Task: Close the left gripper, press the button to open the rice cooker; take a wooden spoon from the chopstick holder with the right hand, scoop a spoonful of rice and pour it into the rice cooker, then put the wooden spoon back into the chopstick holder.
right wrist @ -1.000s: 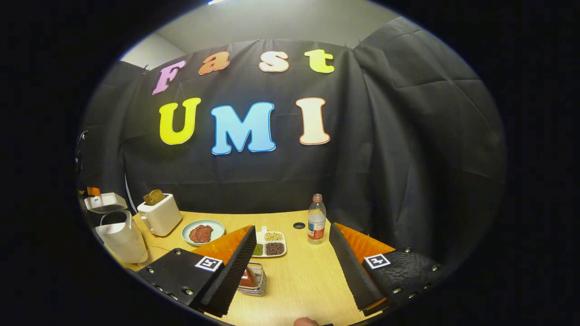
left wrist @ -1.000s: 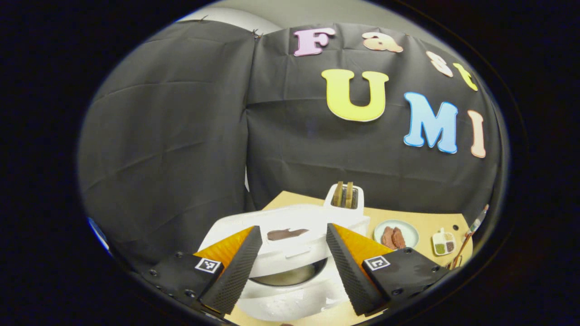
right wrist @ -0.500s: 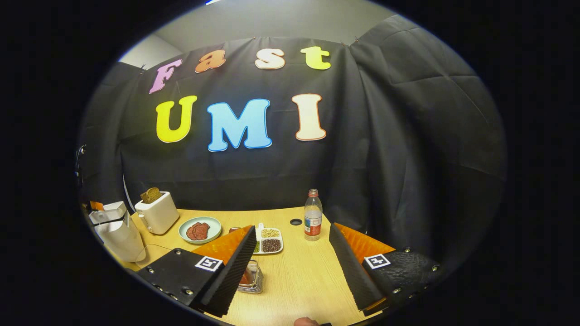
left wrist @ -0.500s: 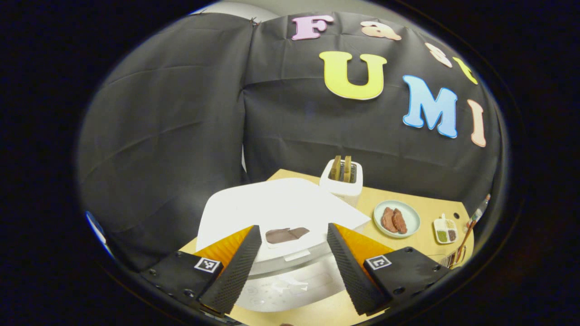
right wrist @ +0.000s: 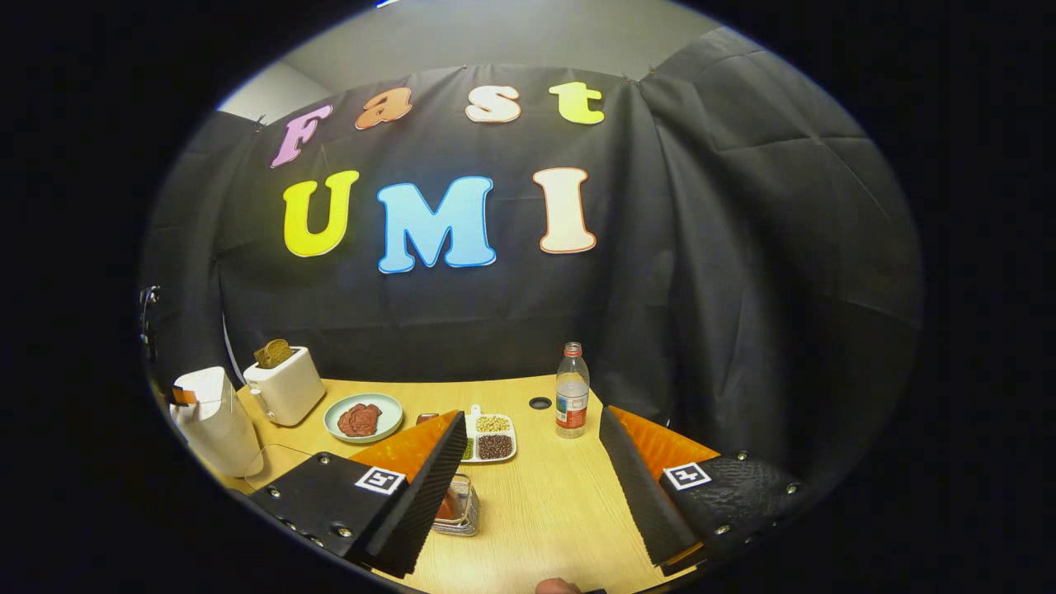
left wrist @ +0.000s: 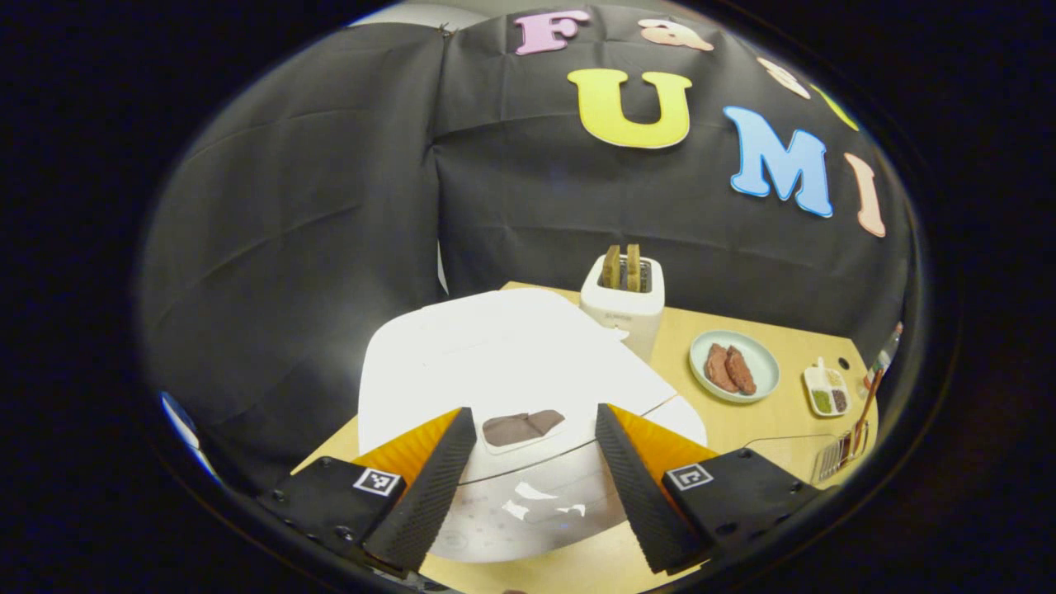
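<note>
Low and left of centre in the left gripper view: rice cooker, lid looking down, its dark button framed between the fingers of the left gripper, jaws spread wide and holding nothing. Risky for any press in that state: would straddle the button rather than push it, and a glancing shove could slide the cooker across the table. At the far right edge, chopstick holder with the wooden spoon standing slanted in it. Fits two stages alike: cooker shut with spoon waiting, or spoon returned and lid shut again. Over in the right gripper view, low centre: right gripper, likewise wide open and empty, with the holder peeping out just beside its left finger. Looks light and wiry, so likely to tip or drag under an off-line pull on the spoon handle. Further right, bottle, upright and narrow, easily toppled by a wide swing; likely spilt grains from any tilted spoon on the way across.
</note>
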A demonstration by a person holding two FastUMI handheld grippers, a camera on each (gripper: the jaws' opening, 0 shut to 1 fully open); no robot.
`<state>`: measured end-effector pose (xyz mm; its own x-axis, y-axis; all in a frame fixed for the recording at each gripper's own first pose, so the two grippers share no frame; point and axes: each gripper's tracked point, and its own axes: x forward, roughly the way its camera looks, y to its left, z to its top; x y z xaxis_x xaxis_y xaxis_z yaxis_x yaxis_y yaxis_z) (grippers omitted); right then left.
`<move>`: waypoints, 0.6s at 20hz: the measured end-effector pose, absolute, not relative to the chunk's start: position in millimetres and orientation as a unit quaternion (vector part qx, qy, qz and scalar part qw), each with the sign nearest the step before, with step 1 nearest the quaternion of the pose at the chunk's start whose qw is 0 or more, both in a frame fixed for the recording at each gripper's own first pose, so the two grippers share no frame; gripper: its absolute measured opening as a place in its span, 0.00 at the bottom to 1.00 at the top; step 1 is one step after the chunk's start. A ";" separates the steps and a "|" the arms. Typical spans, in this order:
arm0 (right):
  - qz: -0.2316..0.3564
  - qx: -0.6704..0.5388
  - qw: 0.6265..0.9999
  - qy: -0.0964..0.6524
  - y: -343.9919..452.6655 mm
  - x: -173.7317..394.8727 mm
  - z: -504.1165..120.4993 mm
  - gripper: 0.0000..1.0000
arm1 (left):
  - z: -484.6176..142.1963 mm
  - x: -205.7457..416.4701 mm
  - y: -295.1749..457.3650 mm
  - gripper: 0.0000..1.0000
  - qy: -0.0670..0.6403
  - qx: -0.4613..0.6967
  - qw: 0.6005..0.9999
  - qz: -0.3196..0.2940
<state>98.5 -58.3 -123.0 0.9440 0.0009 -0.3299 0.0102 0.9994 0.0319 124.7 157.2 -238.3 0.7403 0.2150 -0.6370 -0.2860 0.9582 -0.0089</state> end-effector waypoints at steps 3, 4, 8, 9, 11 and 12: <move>-0.001 0.030 0.985 0.167 -52.9 96.1 -123.5 0.98 | -235.4 122.6 159.5 1.00 0.323 -0.061 0.933 0.144; 0.002 0.031 0.986 0.166 -50.2 94.6 -123.1 0.98 | -236.8 123.1 158.2 1.00 0.321 -0.053 0.934 0.144; 0.012 0.026 0.987 0.159 -45.1 92.0 -115.0 0.98 | -231.2 124.1 154.2 0.96 0.300 -0.023 0.944 0.135; 0.015 0.026 0.987 0.156 -43.7 92.8 -111.2 0.98 | -231.0 123.4 152.8 1.00 0.304 -0.027 0.943 0.133; 0.019 0.027 0.988 0.149 -40.6 93.8 -103.3 0.98 | -221.9 123.6 149.7 1.00 0.296 -0.041 0.946 0.125; 0.022 0.028 0.989 0.146 -37.1 94.5 -99.1 0.98 | -213.2 122.6 150.3 0.96 0.287 -0.043 0.949 0.125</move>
